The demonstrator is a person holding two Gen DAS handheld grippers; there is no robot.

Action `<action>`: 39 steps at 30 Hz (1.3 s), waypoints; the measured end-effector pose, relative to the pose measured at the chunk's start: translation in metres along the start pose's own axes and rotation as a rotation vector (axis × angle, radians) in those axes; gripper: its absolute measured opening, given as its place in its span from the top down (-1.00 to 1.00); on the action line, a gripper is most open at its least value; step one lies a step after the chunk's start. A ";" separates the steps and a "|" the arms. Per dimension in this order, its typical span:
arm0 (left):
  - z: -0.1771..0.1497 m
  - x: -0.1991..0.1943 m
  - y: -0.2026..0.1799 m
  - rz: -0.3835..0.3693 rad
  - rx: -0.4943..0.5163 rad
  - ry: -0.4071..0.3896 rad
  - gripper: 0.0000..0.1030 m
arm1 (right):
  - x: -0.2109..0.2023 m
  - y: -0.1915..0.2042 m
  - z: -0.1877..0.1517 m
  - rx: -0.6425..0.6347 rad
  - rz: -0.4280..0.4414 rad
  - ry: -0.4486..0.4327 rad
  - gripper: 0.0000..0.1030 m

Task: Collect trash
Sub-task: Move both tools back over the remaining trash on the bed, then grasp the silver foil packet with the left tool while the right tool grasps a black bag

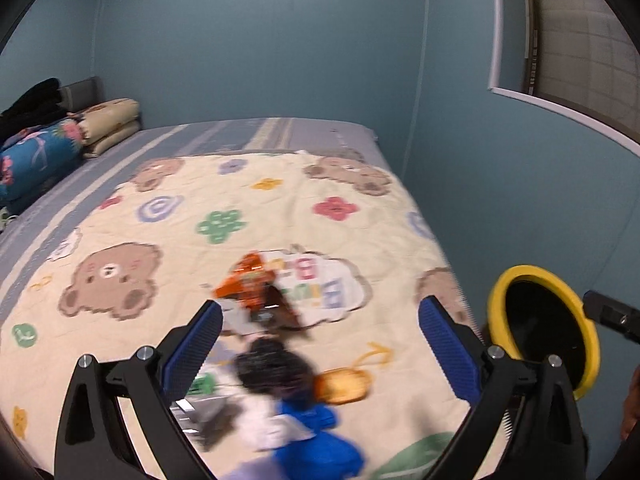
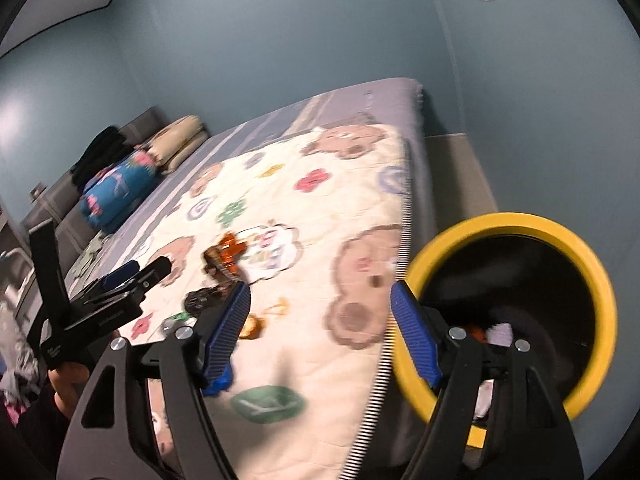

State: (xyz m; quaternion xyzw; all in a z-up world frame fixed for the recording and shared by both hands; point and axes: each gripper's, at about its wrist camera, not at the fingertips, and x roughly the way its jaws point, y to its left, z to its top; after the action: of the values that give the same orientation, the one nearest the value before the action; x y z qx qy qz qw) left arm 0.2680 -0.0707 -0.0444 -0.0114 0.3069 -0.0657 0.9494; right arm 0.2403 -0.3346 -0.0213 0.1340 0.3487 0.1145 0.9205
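Trash lies on a cream bear-print blanket (image 1: 280, 208) on the bed: an orange-brown wrapper (image 1: 256, 292), a black crumpled piece (image 1: 276, 364), a blue wrapper (image 1: 316, 440) and a silver-green packet (image 1: 200, 396). My left gripper (image 1: 320, 320) is open and empty, just above this pile. A yellow-rimmed black bin (image 2: 516, 312) stands off the bed's right edge, with some trash inside. My right gripper (image 2: 320, 316) is open and empty between the blanket edge and the bin rim. The orange wrapper (image 2: 228, 254) and the black piece (image 2: 200, 298) show in the right wrist view too.
Folded bedding and pillows (image 1: 48, 148) sit at the head of the bed on the left. A blue wall (image 1: 280, 40) runs behind, with a window (image 1: 580, 40) at upper right. The left gripper (image 2: 136, 276) shows from the side in the right wrist view.
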 end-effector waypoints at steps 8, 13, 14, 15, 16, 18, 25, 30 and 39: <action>-0.021 -0.011 0.056 0.103 0.010 0.027 -0.84 | 0.030 0.053 -0.003 -0.075 0.062 0.068 -0.37; -0.036 -0.010 0.079 0.117 -0.007 0.068 -0.84 | 0.051 0.080 -0.006 -0.112 0.093 0.107 -0.37; -0.040 -0.009 0.084 0.119 -0.016 0.075 -0.84 | 0.055 0.085 -0.006 -0.122 0.105 0.111 -0.37; -0.044 -0.008 0.088 0.121 -0.022 0.085 -0.84 | 0.061 0.091 -0.007 -0.137 0.117 0.118 -0.37; -0.048 -0.004 0.092 0.123 -0.023 0.101 -0.84 | 0.065 0.095 -0.007 -0.144 0.123 0.122 -0.37; -0.055 0.001 0.096 0.130 -0.028 0.121 -0.84 | 0.073 0.100 -0.008 -0.155 0.150 0.138 -0.37; -0.071 0.022 0.108 0.138 -0.039 0.174 -0.84 | 0.109 0.124 -0.016 -0.210 0.213 0.208 -0.37; -0.082 0.044 0.116 0.135 -0.073 0.233 -0.84 | 0.142 0.134 -0.026 -0.253 0.206 0.268 -0.37; -0.090 0.063 0.124 0.100 -0.137 0.265 -0.84 | 0.188 0.145 -0.031 -0.279 0.213 0.320 -0.35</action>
State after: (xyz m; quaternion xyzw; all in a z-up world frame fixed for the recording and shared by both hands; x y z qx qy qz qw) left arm 0.2809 0.0457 -0.1613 -0.0523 0.4333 0.0017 0.8997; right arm 0.3399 -0.1362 -0.1114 0.0218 0.4548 0.2777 0.8459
